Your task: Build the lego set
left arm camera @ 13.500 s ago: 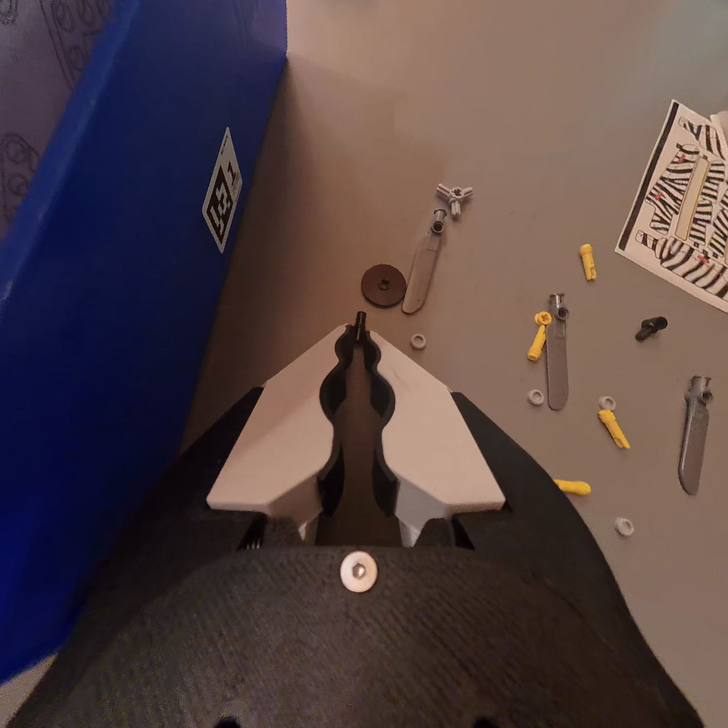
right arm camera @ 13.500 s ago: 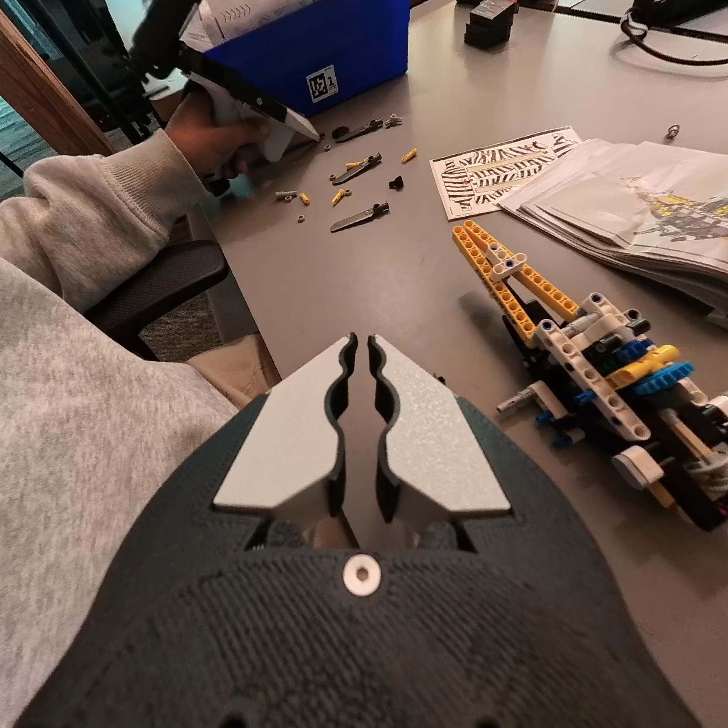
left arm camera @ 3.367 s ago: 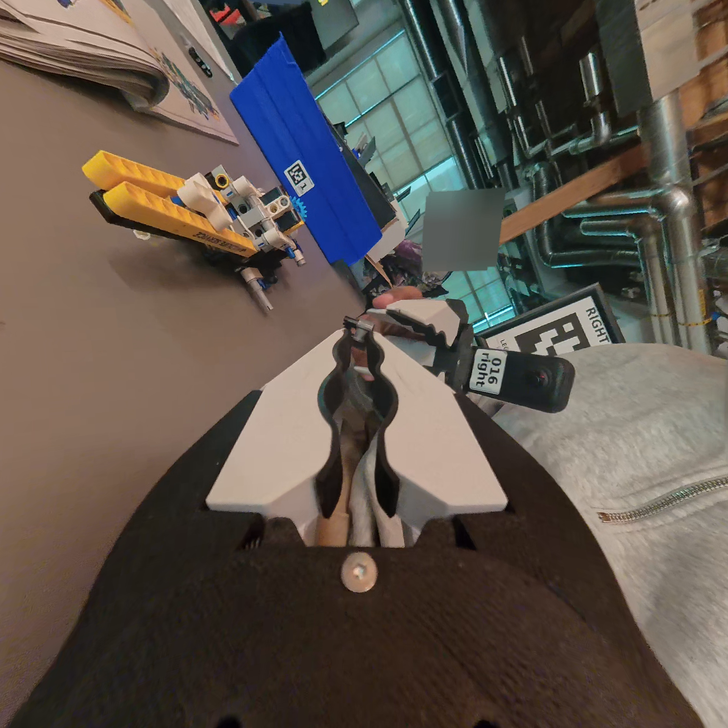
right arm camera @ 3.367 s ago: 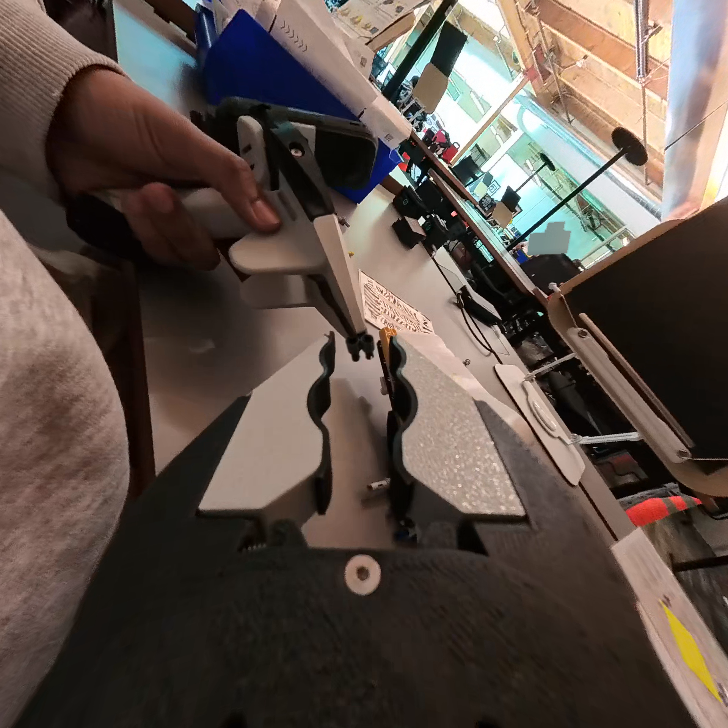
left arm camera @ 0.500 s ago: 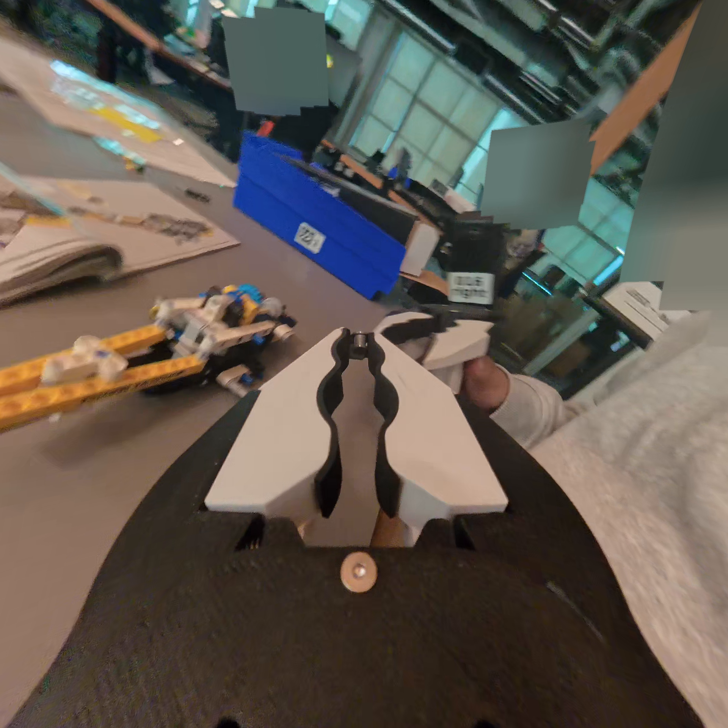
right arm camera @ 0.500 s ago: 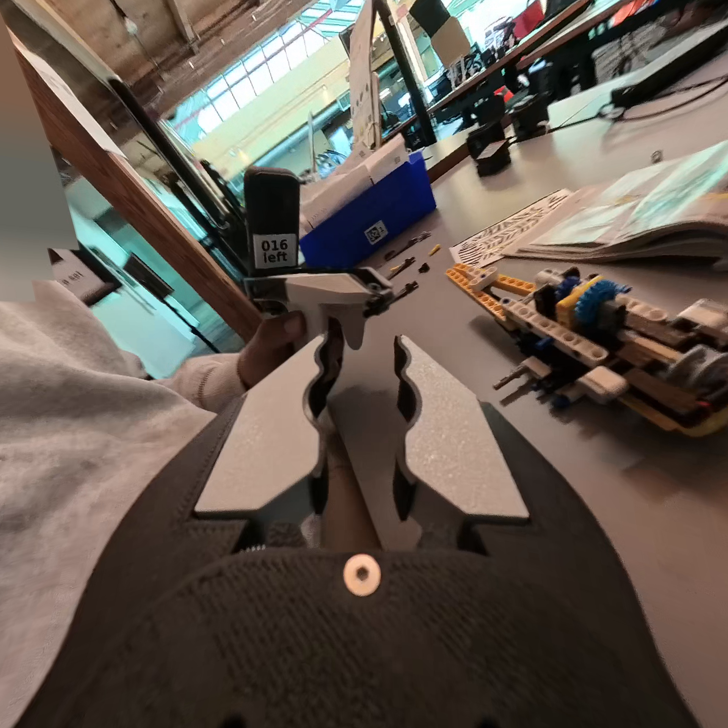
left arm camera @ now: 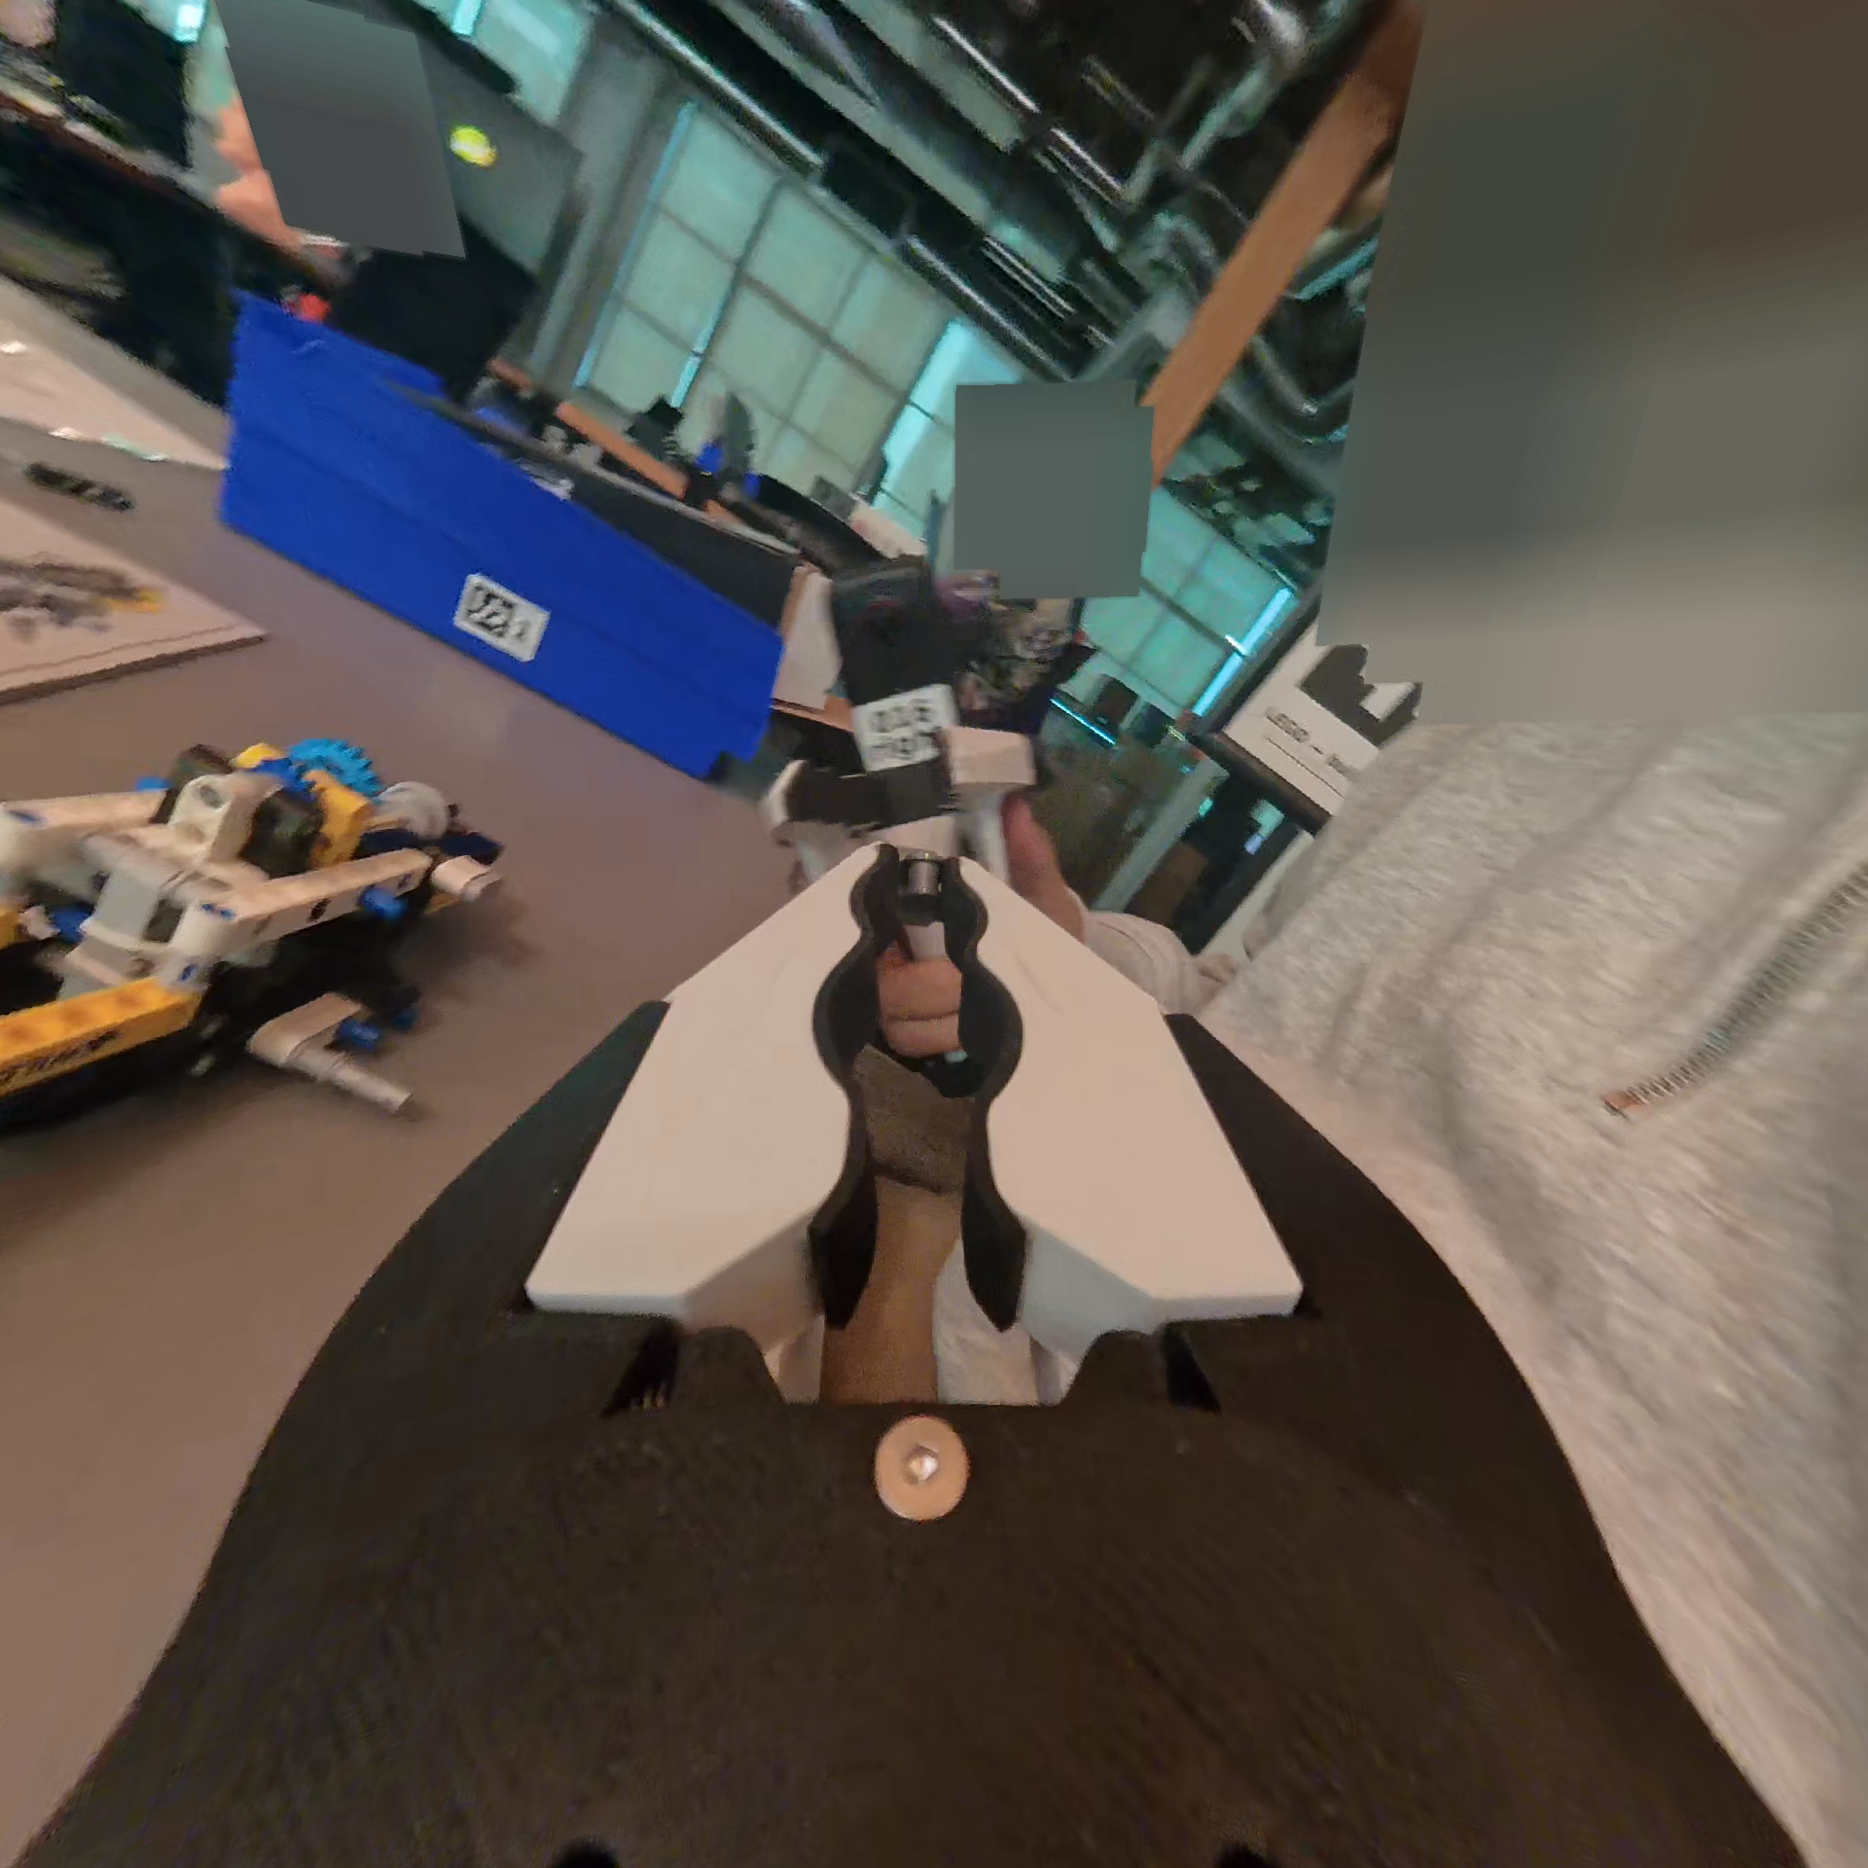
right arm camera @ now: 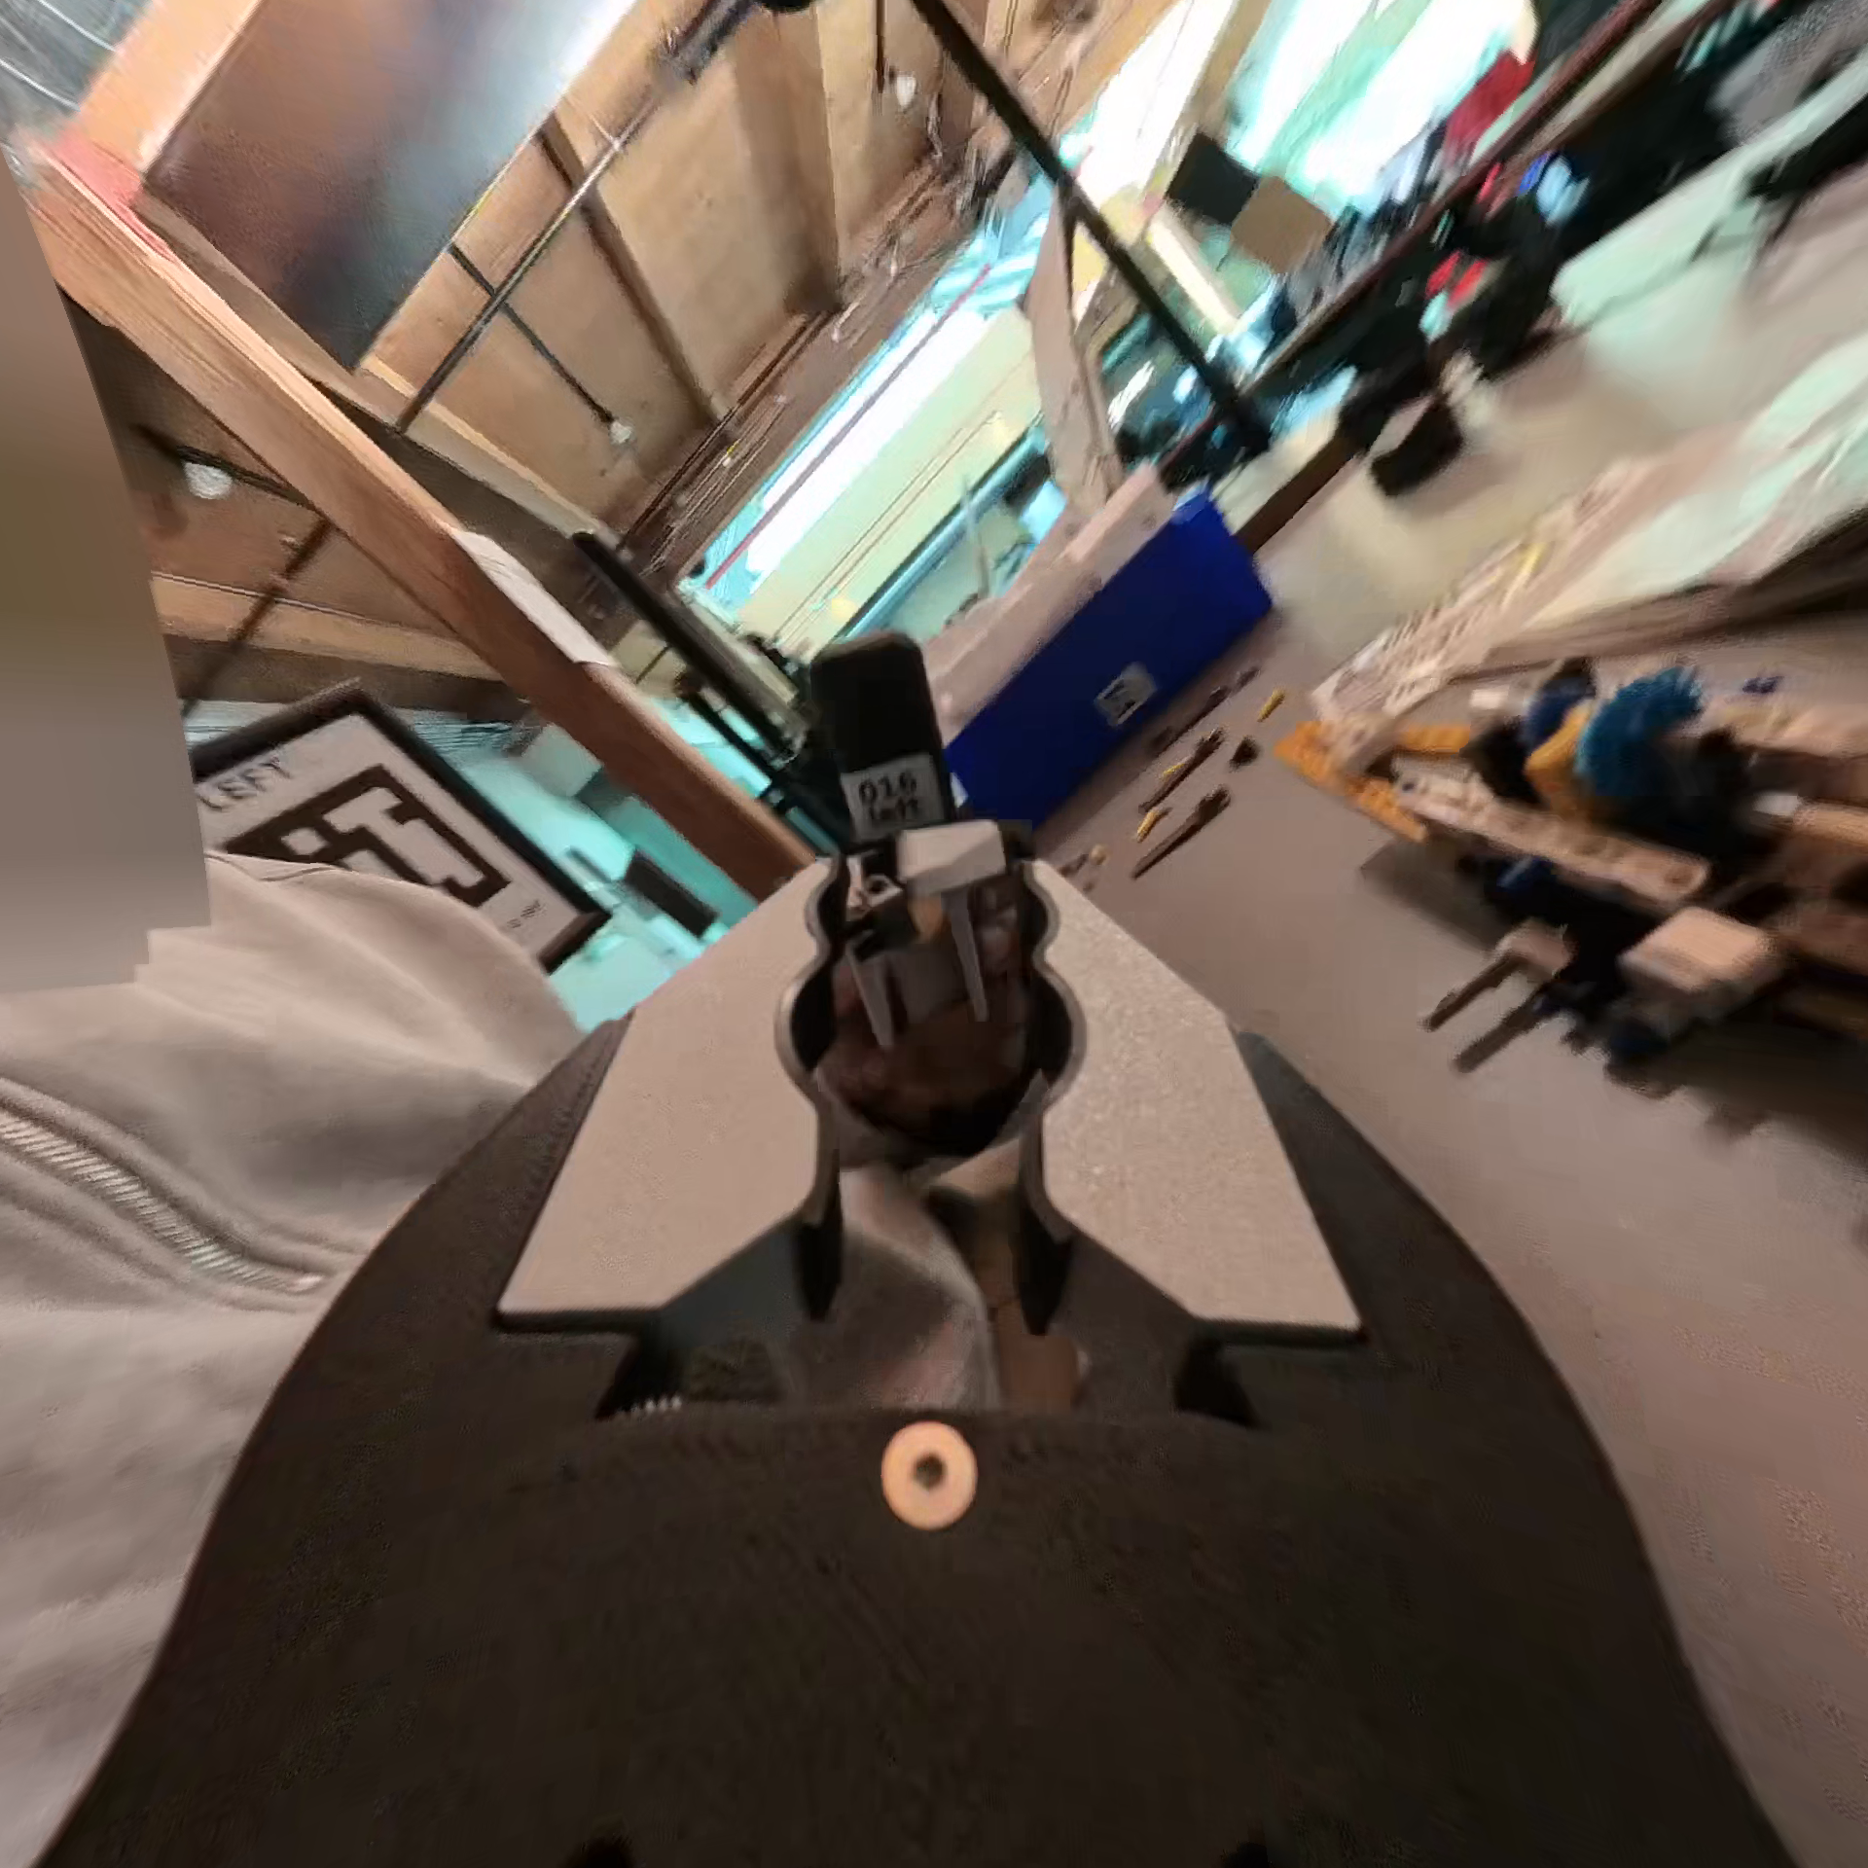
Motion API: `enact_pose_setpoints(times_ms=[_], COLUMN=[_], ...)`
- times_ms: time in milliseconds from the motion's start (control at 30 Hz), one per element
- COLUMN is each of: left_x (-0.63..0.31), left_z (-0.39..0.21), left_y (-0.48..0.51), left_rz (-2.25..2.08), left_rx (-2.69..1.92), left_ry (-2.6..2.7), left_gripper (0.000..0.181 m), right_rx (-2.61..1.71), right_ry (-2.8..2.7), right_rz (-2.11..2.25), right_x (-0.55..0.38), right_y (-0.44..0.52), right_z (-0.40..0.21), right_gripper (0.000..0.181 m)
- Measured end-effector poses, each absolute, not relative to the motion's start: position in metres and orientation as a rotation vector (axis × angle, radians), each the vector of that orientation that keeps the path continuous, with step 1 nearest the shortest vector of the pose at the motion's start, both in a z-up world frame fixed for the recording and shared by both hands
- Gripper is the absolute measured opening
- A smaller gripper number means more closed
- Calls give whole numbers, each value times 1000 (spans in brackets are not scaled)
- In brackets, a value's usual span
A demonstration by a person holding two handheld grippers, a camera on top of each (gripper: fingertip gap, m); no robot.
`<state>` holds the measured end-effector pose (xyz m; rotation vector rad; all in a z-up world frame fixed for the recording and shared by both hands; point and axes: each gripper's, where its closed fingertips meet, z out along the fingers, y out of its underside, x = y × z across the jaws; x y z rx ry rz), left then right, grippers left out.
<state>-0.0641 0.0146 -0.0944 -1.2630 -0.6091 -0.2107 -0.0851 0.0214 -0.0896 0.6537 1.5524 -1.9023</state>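
My left gripper (left arm camera: pixel 918 881) is shut on a small grey and black pin (left arm camera: pixel 920 869) held at its fingertips, raised above the table. The right gripper (left arm camera: pixel 895 804) faces it just beyond, held by a hand. In the right wrist view my right gripper (right arm camera: pixel 930 890) is open and empty, and the left gripper (right arm camera: pixel 948 859) shows head-on in the gap between its fingertips. The pin is too blurred to make out there. The partly built yellow, white and blue lego model (left arm camera: pixel 202 890) lies on the grey table to the left, and also shows in the right wrist view (right arm camera: pixel 1617 809).
A blue bin (left arm camera: pixel 485 566) stands at the back of the table (left arm camera: pixel 253 1264). Loose small pieces (right arm camera: pixel 1193 799) lie in front of the bin (right arm camera: pixel 1112 657). An instruction booklet (left arm camera: pixel 91 627) lies at the far left. The person's grey sweater (left arm camera: pixel 1567 1112) fills the right side.
Both grippers have turned to face each other and come closer. The left gripper's tip now sits between the open right fingertips. The left stays shut on the pin.
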Motion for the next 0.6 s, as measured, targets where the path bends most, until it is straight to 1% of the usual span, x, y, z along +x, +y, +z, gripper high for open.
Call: enact_pose_setpoints(times_ms=[100,300,367,433,467,567,600], left_x=[-49,-23,-18,-16,-16,-15,-16], left_z=[-90,-90,-92,-94,-95,-95,-94], left_y=[18,28,31,33,33,34,33], left_rz=[-241,-343,-341,-335,-330,-330,-331], left_rx=[-1326,-1426,-1458,-1487,-1496,-1497,-1492], left_ry=[-504,-371,-347,-340,-338,-338,-340], left_gripper=[5,5,5,5,5,6,5], right_rx=[567,500,489,474,465,446,444], right_ry=[1506,1327,1277,1214,1205,1196,1189], right_rz=[-1689,-1378,-1310,-1271,-1257,-1238,-1239], right_x=[-66,-31,-23,-17,-15,-8,-9], right_y=[24,22,18,17,16,15,15], right_z=[-95,-95,-95,-92,-91,-90,-89], right_gripper=[28,39,40,36,29,15,15])
